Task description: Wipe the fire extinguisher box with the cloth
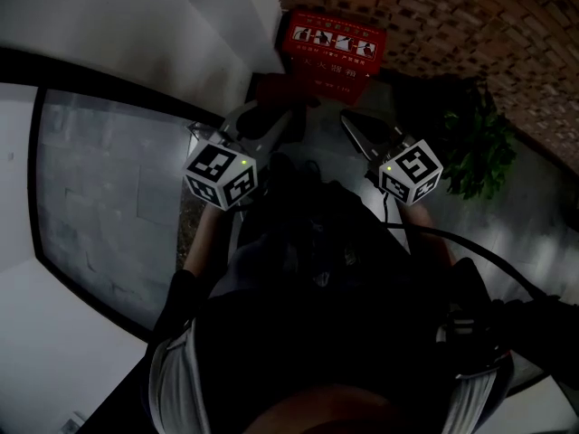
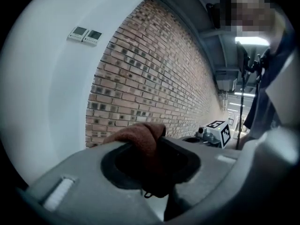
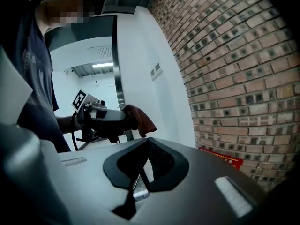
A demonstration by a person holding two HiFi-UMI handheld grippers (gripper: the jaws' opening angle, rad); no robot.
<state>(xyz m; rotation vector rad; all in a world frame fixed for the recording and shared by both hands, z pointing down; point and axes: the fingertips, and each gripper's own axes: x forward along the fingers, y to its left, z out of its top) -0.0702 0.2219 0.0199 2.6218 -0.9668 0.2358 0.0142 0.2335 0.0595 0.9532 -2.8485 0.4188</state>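
My left gripper is the working tool: its jaws are clamped on a bunched rust-brown fuzzy cloth, which fills the space between the pads and bulges out above them. My right gripper carries nothing, and its jaws are drawn together on empty air. The target is the red rectangular fire extinguisher box with white pictogram labels. It sits on the floor at the foot of the brick wall, forward of and below both grippers. In the head view both sets of jaws point toward the box, the left set toward its left end and the right set toward its right end. Neither touches it. The box's long axis runs side to side across my line of reach, parallel to the wall, with the printed face turned up toward me. A dark green leafy plant stands to the right of the box, nearer my empty gripper. Judgement: the cloth must travel forward and down to meet the printed face, then stroke along the long axis. The left hand makes that move, the right stays out of the path.
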